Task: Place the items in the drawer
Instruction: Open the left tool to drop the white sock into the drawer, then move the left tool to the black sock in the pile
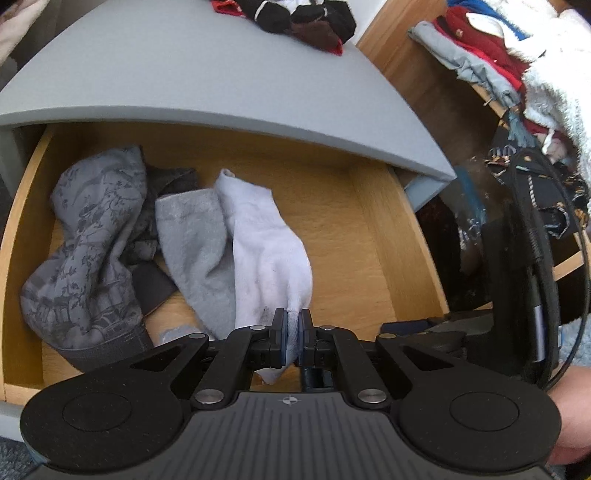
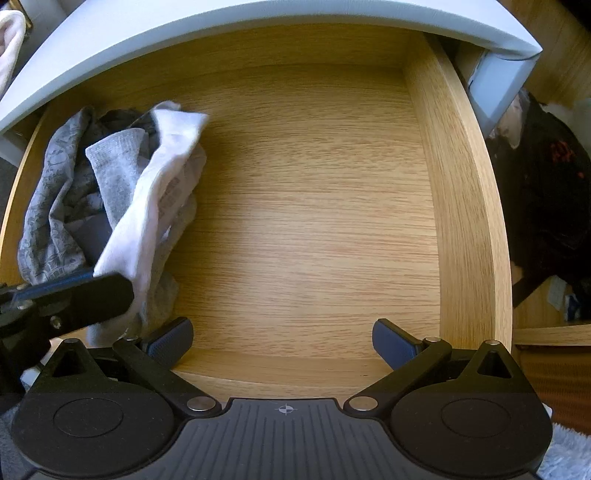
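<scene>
An open wooden drawer [image 1: 373, 236] [image 2: 465, 206] sits under a grey cabinet top [image 1: 192, 74]. My left gripper [image 1: 294, 322] is shut on the edge of a white sock [image 1: 266, 251], which drapes down into the drawer over a grey sock [image 1: 195, 243]. In the right wrist view the white sock [image 2: 155, 192] hangs from the left gripper's dark body [image 2: 74, 295]. A grey patterned garment [image 1: 88, 251] [image 2: 48, 206] lies at the drawer's left side. My right gripper [image 2: 282, 341] hovers open over the bare drawer floor, holding nothing.
Dark and red socks [image 1: 306, 18] lie on the cabinet top at the back. To the right stands a wooden shelf [image 1: 406, 48] with piled clothes [image 1: 491, 55] and a white fleece. The drawer's right half [image 2: 314, 206] is bare wood.
</scene>
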### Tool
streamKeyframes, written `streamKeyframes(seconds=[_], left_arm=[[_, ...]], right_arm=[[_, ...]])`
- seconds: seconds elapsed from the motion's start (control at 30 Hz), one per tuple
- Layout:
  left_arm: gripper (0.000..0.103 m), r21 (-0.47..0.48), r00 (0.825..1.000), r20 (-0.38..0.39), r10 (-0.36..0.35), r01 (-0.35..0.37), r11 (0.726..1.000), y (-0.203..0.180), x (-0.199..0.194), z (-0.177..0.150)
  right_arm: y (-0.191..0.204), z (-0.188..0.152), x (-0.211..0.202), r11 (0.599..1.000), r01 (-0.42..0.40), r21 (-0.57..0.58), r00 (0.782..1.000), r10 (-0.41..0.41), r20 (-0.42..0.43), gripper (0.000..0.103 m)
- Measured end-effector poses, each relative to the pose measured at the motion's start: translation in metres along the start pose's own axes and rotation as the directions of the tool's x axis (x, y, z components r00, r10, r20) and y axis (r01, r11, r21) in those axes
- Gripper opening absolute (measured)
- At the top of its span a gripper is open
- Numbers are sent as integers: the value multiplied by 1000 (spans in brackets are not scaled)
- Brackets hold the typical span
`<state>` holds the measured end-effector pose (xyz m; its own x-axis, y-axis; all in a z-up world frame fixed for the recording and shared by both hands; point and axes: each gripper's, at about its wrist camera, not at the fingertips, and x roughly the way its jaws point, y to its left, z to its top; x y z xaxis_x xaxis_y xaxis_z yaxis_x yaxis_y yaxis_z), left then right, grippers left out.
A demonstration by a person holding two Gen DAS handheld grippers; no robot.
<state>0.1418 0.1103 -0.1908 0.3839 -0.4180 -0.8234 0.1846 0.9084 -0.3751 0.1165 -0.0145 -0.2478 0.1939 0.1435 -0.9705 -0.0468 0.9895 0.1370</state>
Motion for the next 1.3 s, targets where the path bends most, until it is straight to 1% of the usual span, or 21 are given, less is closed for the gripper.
streamKeyframes(seconds=[0.13,0.23,0.3,0.37,0.47,0.57,0.63,0.73,0.8,0.93,1.03,1.1,1.23,1.3], left_arm=[[8,-31,1000,-10,14,-14,999,5,3,0],[14,-41,1000,19,9,-9,999,6,-2,2],[27,-48,998,62,27,-24,999,8,-8,4],[36,-54,992,113,65,-59,997,10,-16,8],[37,-78,976,180,123,-110,991,17,-26,12],[37,-128,961,227,161,-134,983,27,-34,15],[37,-150,950,244,194,-160,976,30,-37,16],[38,-170,942,251,222,-183,968,34,-38,18],[38,-169,939,253,235,-196,966,35,-38,18],[39,-137,933,259,249,-220,966,39,-42,13],[44,-127,928,273,255,-228,965,37,-44,11],[48,-131,926,279,255,-226,965,37,-45,9],[49,-156,927,275,254,-218,963,43,-47,8],[49,-170,927,276,252,-211,963,45,-47,8]], right_arm=[[0,1,0,1000,0,-1,1000,0,-1,102],[0,1,0,1000,0,-1,1000,0,-1,102],[0,0,0,1000,-1,-1,1000,1,-1,102],[0,0,0,1000,-3,-1,1000,3,-2,102],[-1,1,-1,1000,15,-8,1000,-15,-3,102],[2,0,-3,999,29,-30,1000,-29,6,103],[1,-1,-4,999,32,-26,999,-32,5,103],[0,-1,-7,999,43,-21,999,-43,3,103],[-1,0,-11,998,52,-21,999,-52,5,103],[-3,-3,-21,998,56,-4,998,-56,14,103],[-6,-5,-29,998,67,4,997,-67,23,103],[-6,-8,-35,997,78,4,996,-78,34,103],[-6,-10,-43,996,92,7,994,-92,55,103],[-3,-14,-47,995,100,-17,993,-99,65,103]])
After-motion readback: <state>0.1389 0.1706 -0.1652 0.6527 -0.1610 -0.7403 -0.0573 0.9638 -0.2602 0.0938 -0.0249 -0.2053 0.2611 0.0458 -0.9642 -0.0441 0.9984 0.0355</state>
